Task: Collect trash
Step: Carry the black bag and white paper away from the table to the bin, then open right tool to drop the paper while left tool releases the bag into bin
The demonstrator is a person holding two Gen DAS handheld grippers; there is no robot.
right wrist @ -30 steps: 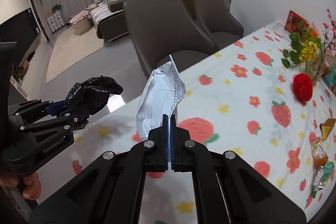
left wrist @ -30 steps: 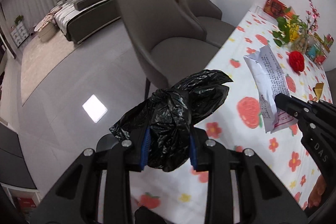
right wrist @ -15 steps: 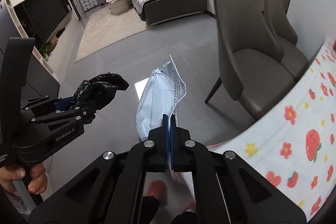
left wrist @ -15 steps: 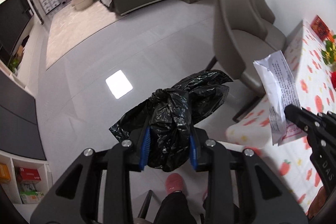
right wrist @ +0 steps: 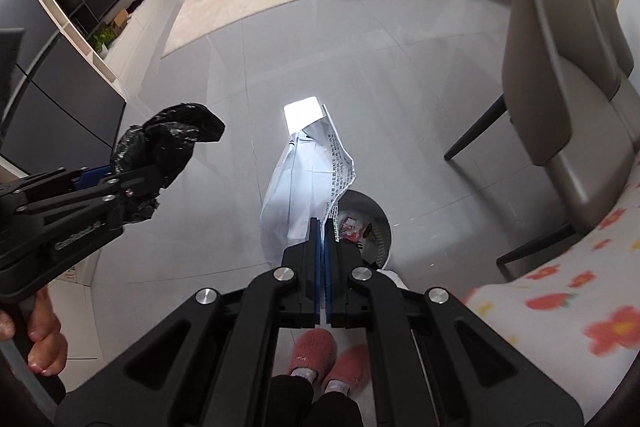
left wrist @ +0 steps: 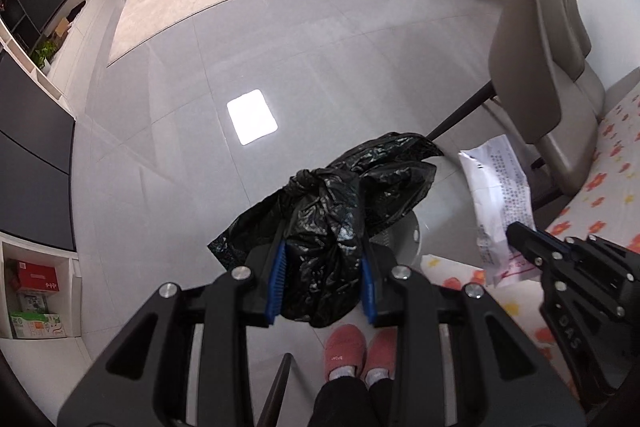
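Observation:
My left gripper [left wrist: 322,261] is shut on a knotted black plastic bag [left wrist: 332,223] and holds it in the air over the floor. The bag also shows at the left of the right wrist view [right wrist: 160,147]. My right gripper [right wrist: 322,227] is shut on a white printed paper packet [right wrist: 308,183], seen too in the left wrist view [left wrist: 498,207]. A round white trash bin [right wrist: 380,227] with some wrappers inside stands on the floor just below and beyond the packet. In the left wrist view the bin [left wrist: 412,231] is mostly hidden behind the black bag.
A grey dining chair [right wrist: 560,75] stands to the right, its dark legs near the bin. The table with the flowered cloth [right wrist: 560,307] is at lower right. Pink slippers [right wrist: 328,359] are right below the grippers. Grey tiled floor [left wrist: 280,47] stretches ahead toward a sofa.
Both grippers have swung left and down, away from the table and toward the floor. The trash bin and the slippers have come into view. Both grips are unchanged.

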